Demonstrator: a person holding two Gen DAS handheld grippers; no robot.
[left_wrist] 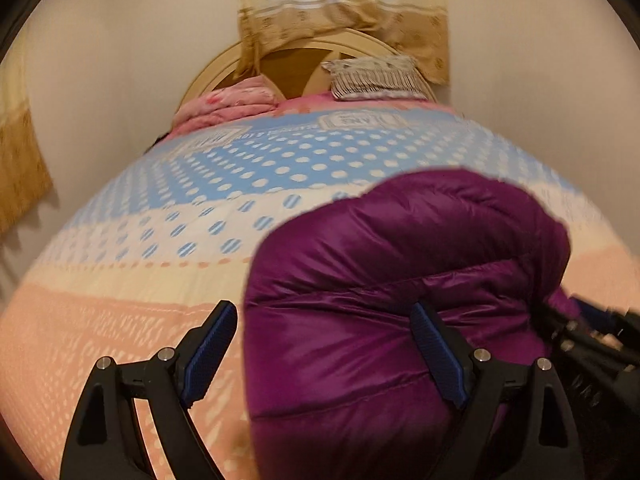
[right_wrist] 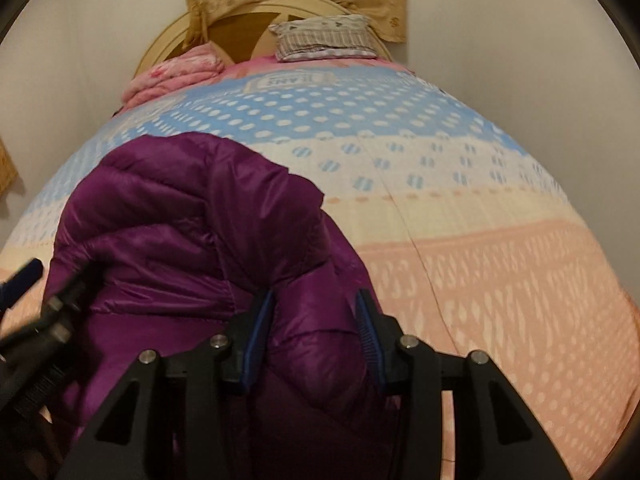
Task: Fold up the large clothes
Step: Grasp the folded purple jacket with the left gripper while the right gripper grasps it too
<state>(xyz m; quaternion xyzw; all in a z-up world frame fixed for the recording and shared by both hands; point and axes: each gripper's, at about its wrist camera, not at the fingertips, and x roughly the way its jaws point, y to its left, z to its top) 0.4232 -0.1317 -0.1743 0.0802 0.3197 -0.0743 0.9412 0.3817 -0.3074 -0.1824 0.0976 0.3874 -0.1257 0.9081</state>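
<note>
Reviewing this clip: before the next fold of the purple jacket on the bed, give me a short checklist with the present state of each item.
1. Right gripper has jacket fabric between its pads: ok; a bunched ridge sits between them, and they seem to press on it.
2. Left gripper open and not holding: ok; its jaws stand wide, with the jacket edge partly between them.
3. Jacket lying flat for folding: not ok; it is bunched in a puffy heap.
4. Free bedspread around the jacket: ok.
5. Pillow and pink blanket away from the jacket: ok; both lie at the headboard.
6. Sleeves and zipper position: cannot tell.
</note>
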